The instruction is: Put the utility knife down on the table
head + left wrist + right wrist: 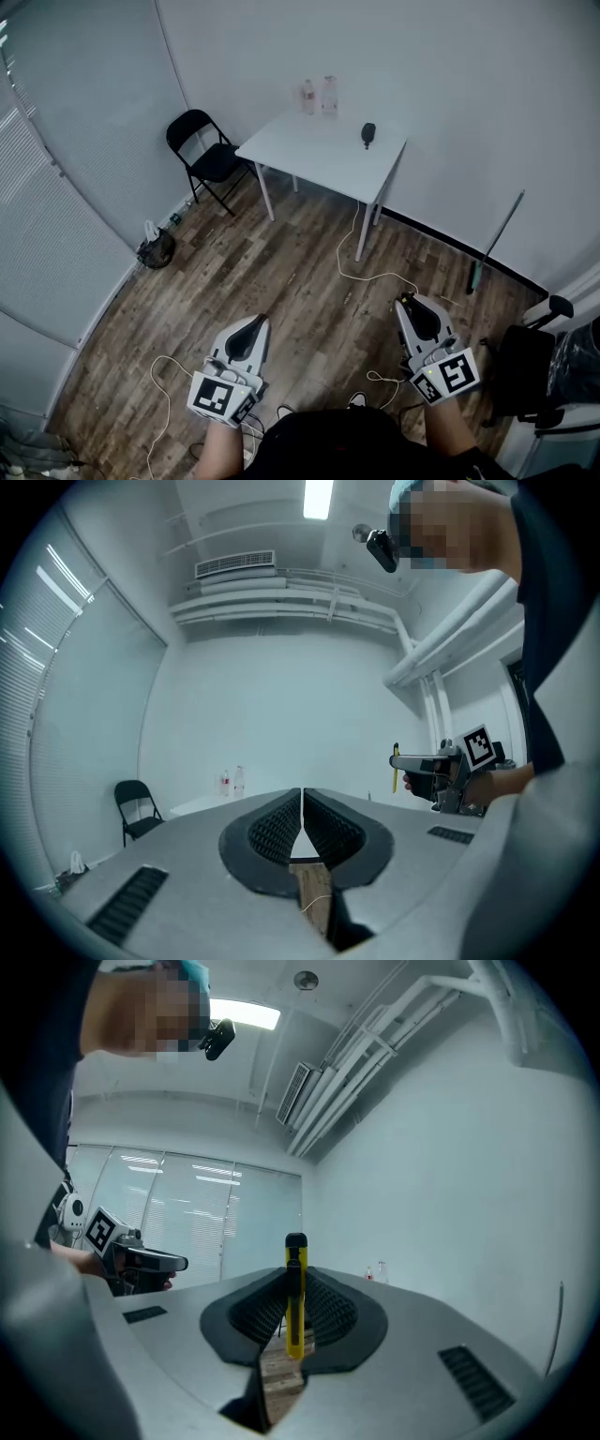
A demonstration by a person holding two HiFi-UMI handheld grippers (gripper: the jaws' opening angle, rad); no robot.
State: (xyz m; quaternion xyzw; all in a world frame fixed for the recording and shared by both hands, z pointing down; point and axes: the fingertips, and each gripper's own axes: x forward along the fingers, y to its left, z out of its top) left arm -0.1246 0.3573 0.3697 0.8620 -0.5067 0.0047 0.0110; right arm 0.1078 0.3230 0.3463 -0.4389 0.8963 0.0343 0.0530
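Note:
A yellow and black utility knife point(295, 1297) stands upright between the jaws of my right gripper point(295, 1288), which is shut on it. In the head view the right gripper point(406, 302) hangs low over the wooden floor, with the knife point(406, 299) showing as a small tip at its front. My left gripper point(260, 321) is held beside it at the left, its jaws pressed together with nothing between them point(302, 803). The white table point(309, 155) stands far ahead against the wall. From the left gripper view the right gripper point(441, 771) and knife point(396, 769) appear at the right.
Two bottles point(319, 97) and a dark object point(368, 134) rest on the table. A black folding chair point(208, 159) stands left of it, a bag point(156, 248) by the curved wall. Cables point(361, 272) trail over the floor. A rod point(497, 239) leans on the right wall beside an office chair point(530, 361).

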